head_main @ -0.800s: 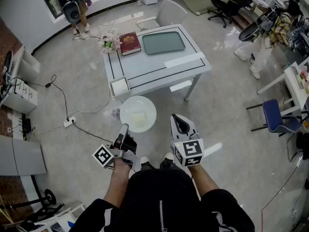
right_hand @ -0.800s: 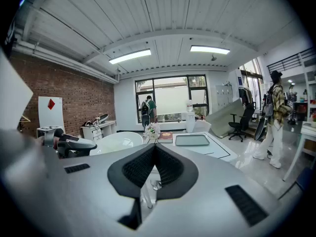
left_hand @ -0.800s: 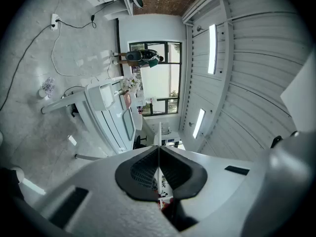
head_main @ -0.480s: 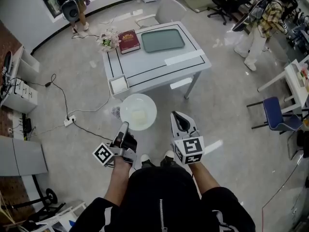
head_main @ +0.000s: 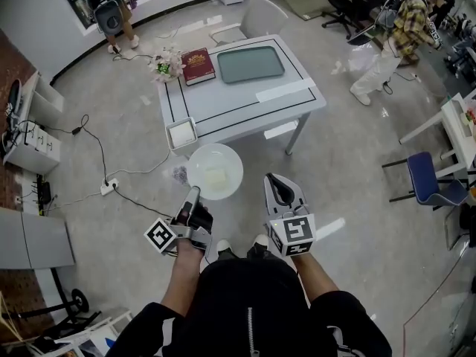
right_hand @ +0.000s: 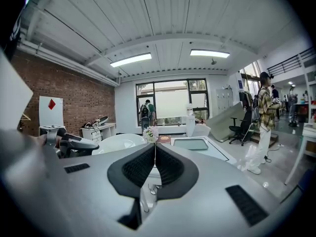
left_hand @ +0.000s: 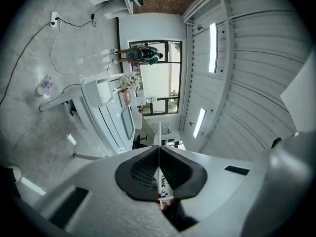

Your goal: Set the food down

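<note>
A round white plate (head_main: 214, 158) carries a pale square piece of food (head_main: 214, 178). My left gripper (head_main: 195, 193) is shut on the plate's near rim and holds it level above the floor, just short of the white table (head_main: 245, 106). In the left gripper view the plate (left_hand: 159, 135) shows edge-on as a thin white line between the closed jaws of the left gripper (left_hand: 159, 149). My right gripper (head_main: 274, 180) hangs beside the plate, shut and empty. In the right gripper view the right gripper (right_hand: 155, 149) has its jaws together, with the plate (right_hand: 121, 143) to its left.
On the table lie a grey-green tray (head_main: 251, 64), a red book (head_main: 199, 65), a bunch of flowers (head_main: 167, 64) and a small square white dish (head_main: 182, 134) at the near corner. Cables and a power strip (head_main: 106, 188) lie on the floor at left. A blue chair (head_main: 424, 181) stands right; a person (head_main: 394, 32) walks far right.
The plate and both grippers have barely shifted toward the table. The person at the far right has walked further along the room.
</note>
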Tool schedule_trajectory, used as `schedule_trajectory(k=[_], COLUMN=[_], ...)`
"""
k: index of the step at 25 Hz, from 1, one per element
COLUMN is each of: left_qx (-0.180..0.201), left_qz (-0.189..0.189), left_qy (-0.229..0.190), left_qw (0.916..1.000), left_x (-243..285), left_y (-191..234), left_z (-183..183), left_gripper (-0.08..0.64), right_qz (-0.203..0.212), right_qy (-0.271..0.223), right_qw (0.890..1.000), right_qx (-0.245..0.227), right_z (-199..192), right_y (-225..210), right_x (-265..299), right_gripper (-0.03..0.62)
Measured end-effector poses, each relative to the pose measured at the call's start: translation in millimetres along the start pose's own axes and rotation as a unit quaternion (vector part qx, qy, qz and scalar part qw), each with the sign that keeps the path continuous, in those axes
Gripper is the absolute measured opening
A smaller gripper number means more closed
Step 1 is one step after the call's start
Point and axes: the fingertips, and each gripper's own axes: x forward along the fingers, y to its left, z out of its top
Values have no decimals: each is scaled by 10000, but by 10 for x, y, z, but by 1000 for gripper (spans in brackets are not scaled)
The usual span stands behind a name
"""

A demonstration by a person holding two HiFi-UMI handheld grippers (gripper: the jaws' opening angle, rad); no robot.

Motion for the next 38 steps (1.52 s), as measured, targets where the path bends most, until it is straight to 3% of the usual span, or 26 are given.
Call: schedule_trajectory(k=[12, 23, 30, 38], left_qx=[53, 70, 11, -114], left_qz=[85, 35, 52, 211], left_qy=[-325, -240, -135, -60], left_qw=[9994, 9997, 9999, 9997], left_x=[397, 922, 1468, 2296], left_y=[-1, 85, 273, 592], left_z=[-309, -370, -212, 222], left_gripper=[13, 12, 12, 12], right_qz=[320, 234, 199, 271], right_qy=[45, 59, 134, 409], right_qw=[9995, 9997, 9997, 9988], right_qx=[16, 80, 58, -27], right_z=[-98, -134, -100, -52], right_y=[-578, -1007, -1290, -1600], right_x=[-120, 73, 575, 1512], right_gripper=[11, 11, 11, 11])
